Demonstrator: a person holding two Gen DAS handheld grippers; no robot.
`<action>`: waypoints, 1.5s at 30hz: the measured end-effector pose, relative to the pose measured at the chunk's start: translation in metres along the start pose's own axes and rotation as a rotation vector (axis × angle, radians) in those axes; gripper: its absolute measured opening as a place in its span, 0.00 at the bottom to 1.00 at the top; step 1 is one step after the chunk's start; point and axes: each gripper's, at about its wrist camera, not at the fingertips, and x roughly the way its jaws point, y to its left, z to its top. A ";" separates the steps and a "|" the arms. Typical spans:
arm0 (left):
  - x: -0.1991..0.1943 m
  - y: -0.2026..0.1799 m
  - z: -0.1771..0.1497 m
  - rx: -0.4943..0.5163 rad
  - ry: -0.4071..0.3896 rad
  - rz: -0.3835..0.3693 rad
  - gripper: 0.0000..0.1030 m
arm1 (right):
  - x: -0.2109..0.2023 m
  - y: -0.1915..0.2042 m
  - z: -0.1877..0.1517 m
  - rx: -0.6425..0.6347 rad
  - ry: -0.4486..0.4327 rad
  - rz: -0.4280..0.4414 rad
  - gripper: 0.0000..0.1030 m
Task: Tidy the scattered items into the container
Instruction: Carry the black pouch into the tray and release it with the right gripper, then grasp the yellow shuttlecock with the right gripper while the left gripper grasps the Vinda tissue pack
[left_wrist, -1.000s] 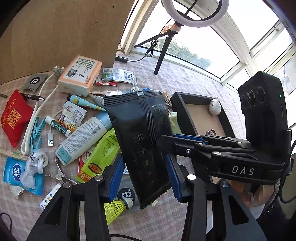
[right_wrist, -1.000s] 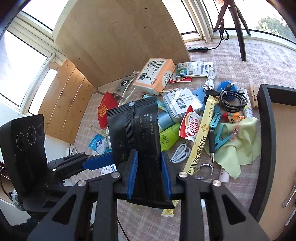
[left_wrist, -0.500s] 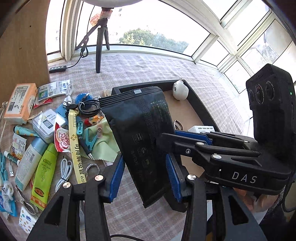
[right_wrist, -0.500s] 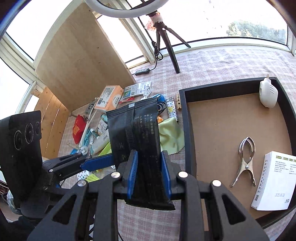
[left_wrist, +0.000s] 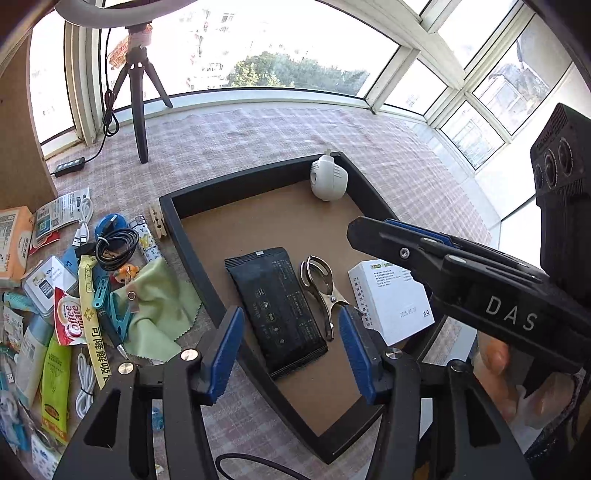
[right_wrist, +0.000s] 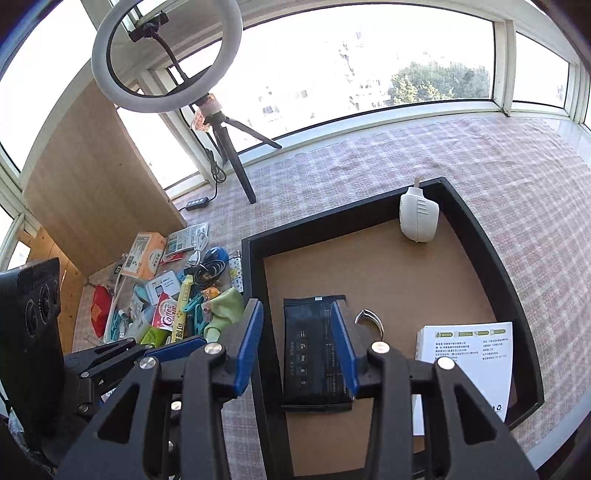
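The black pouch (left_wrist: 277, 310) (right_wrist: 314, 354) lies flat on the brown floor of the black tray (left_wrist: 258, 177) (right_wrist: 332, 218), beside a metal clip (left_wrist: 321, 288) and a white box (left_wrist: 391, 299). My left gripper (left_wrist: 291, 321) hovers above the pouch, jaws opening, pads clear of it. My right gripper (right_wrist: 295, 314) hangs over the same pouch, jaws also opening, with nothing pressed between the pads. In the left wrist view the right gripper (left_wrist: 369, 236) reaches in from the right. A white rounded device (right_wrist: 419, 214) sits in the tray's far corner.
Left of the tray lies a heap of clutter on the checked cloth: a green cloth (left_wrist: 155, 310), a coffee sachet (left_wrist: 70, 321), a coiled black cable (left_wrist: 116, 249), clips, tubes and packets. A ring-light tripod (left_wrist: 140, 110) and a wooden board (right_wrist: 92, 184) stand at the back left.
Both grippers carried the black pouch rightward from above the clutter to over the tray, then opened. The pouch has dropped out and lies in the tray.
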 end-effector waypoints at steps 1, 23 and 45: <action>-0.001 0.003 -0.001 -0.003 -0.001 0.001 0.50 | 0.001 0.002 0.000 -0.004 0.001 0.004 0.37; -0.124 0.196 -0.096 -0.155 -0.046 0.298 0.54 | 0.038 0.164 -0.094 -0.604 0.186 0.243 0.47; -0.077 0.258 -0.190 0.105 0.270 0.399 0.68 | 0.116 0.259 -0.186 -1.048 0.411 0.329 0.49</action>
